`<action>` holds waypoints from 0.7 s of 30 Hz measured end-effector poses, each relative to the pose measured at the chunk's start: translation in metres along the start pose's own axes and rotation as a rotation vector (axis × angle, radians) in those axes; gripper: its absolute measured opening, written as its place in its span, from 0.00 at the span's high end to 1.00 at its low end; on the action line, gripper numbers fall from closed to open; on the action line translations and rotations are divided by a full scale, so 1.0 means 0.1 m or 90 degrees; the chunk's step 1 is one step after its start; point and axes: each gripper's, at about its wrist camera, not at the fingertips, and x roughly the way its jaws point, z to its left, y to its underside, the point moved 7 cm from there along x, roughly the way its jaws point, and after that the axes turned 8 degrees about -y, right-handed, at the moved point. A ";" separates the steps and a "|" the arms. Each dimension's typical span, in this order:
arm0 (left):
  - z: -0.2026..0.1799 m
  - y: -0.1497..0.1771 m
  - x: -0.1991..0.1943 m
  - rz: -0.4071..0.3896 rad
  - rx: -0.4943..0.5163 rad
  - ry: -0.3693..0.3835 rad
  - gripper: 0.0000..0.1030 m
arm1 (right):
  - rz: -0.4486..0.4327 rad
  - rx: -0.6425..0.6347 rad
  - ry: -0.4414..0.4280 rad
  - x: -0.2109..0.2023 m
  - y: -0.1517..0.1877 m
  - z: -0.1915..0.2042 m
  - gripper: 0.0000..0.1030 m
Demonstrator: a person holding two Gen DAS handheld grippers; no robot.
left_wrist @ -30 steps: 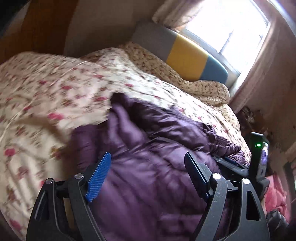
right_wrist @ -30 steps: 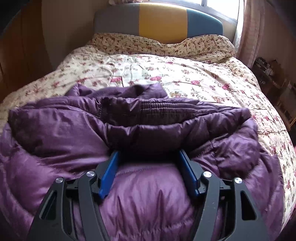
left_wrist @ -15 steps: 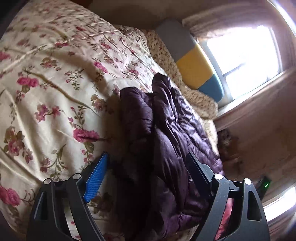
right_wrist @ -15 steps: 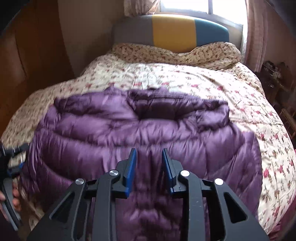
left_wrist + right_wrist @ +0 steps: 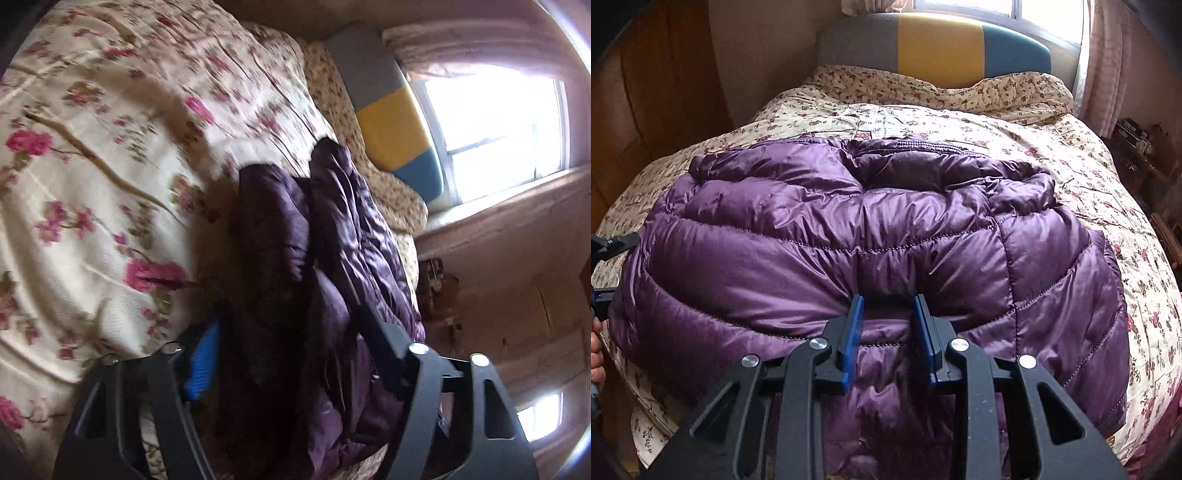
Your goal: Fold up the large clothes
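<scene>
A purple quilted down jacket (image 5: pixel 849 236) lies spread on the floral bedspread (image 5: pixel 1108 206), its collar toward the headboard. My right gripper (image 5: pixel 888 310) rests on the jacket's near middle, its jaws narrowed around a pinch of purple fabric. In the left wrist view the jacket (image 5: pixel 325 280) shows edge-on at the bed's left side. My left gripper (image 5: pixel 288 332) is open, its fingers straddling the jacket's edge, the blue pad (image 5: pixel 201 363) against the bedspread (image 5: pixel 92 184). The left gripper also shows at the far left of the right wrist view (image 5: pixel 605 266).
A grey, yellow and teal headboard (image 5: pixel 938 40) stands under a bright window (image 5: pixel 495 122). A wooden wardrobe (image 5: pixel 646 110) is to the left of the bed. A cluttered shelf (image 5: pixel 1141 147) stands by the right side. Curtains (image 5: pixel 1108 62) hang at the right.
My right gripper narrowed from wide open and pulled back over the jacket, which now lies flatter. My left gripper swung from above the jacket to its left edge and moved closer.
</scene>
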 end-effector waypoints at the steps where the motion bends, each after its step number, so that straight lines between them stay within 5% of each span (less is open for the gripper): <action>1: -0.02 0.01 0.01 0.001 0.007 0.001 0.46 | 0.002 -0.003 0.002 0.01 0.01 0.00 0.74; 7: -0.15 0.01 0.01 0.019 0.005 0.078 0.67 | 0.011 -0.021 0.023 0.08 0.04 0.03 0.74; 21: -1.00 0.06 -0.27 0.016 0.109 0.177 0.68 | 0.031 -0.090 0.108 0.22 0.13 0.11 0.74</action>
